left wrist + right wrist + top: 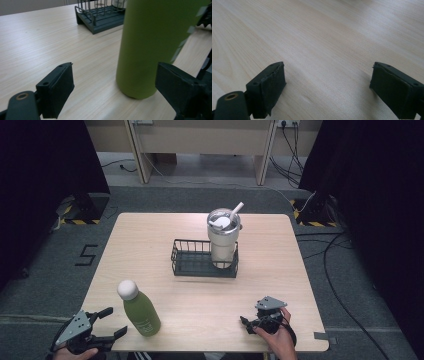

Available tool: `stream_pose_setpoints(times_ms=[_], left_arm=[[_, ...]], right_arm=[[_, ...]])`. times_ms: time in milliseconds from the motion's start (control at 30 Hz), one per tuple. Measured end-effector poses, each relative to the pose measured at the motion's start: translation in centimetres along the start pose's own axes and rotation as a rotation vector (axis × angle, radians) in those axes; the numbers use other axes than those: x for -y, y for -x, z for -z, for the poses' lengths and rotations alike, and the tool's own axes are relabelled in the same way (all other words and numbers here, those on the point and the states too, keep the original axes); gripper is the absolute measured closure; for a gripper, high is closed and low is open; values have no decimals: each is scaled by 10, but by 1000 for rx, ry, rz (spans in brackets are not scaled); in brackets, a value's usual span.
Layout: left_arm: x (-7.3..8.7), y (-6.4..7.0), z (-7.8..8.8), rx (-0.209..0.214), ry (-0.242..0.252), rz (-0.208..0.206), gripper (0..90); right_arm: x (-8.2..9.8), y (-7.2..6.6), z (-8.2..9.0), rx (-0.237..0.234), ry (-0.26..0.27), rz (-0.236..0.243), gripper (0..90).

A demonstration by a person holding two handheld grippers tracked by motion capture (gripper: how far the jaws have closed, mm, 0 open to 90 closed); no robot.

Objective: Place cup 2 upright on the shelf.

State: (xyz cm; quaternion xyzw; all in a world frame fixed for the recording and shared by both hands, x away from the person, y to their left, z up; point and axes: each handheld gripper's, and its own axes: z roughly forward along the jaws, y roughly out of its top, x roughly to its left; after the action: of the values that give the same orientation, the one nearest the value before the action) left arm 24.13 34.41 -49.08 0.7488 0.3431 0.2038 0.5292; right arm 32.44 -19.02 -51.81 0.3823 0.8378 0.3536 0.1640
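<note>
A green bottle (141, 312) with a white cap (128, 289) is standing upright near the front left corner of the wooden surface (150, 245). The left hand-held gripper (114, 322) is sitting at that corner, just to the left of the bottle, with its jaws spread wide apart and pointing toward the bottle's lower body. In the left gripper view the bottle (152, 45) is rising just ahead of the left hand-held gripper (115, 87), offset toward the right jaw; whether that jaw is touching the bottle cannot be told, and the left jaw is standing well clear of it over bare wood. The right hand-held gripper (244, 321) is lying near the front edge at the right, well apart from the bottle, with a hand (277, 335) gripping it from below. In the right gripper view the jaws of the right hand-held gripper (328, 85) are standing wide apart, with bare wood grain lying between them. Farther back, near the middle of the surface, a dark wire basket (186, 264) is holding a steel tumbler (223, 245) in its right end; a white straw (236, 210) is leaning out of the tumbler's lid. The basket (100, 22) is also appearing behind the bottle in the left gripper view.
</note>
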Motion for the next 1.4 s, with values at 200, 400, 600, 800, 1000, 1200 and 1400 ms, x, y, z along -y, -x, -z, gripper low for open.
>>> stream_pose_setpoints(times_ms=[200, 400, 600, 800, 1000, 1200, 1400], left_arm=[[-4, 10, 0, 68, 24, -28, 150], [-3, 14, -6, 70, 18, -23, 150], [-4, 21, -14, 74, 32, -22, 150], [-2, 28, -24, 80, 25, -35, 150], [-1, 35, -31, 75, 27, -51, 150], [-2, 39, -37, 43, 39, -69, 147], [-3, 38, -39, 38, 46, -70, 148]], right_arm=[[0, 0, 0, 0, 0, 0, 127], [0, 0, 0, 0, 0, 0, 127], [0, 0, 0, 0, 0, 0, 127], [0, 0, 0, -1, 0, 0, 126], [0, 0, 0, -1, 0, 1, 125], [0, 0, 0, -1, 0, 1, 124], [0, 0, 0, -1, -1, 2, 122]])
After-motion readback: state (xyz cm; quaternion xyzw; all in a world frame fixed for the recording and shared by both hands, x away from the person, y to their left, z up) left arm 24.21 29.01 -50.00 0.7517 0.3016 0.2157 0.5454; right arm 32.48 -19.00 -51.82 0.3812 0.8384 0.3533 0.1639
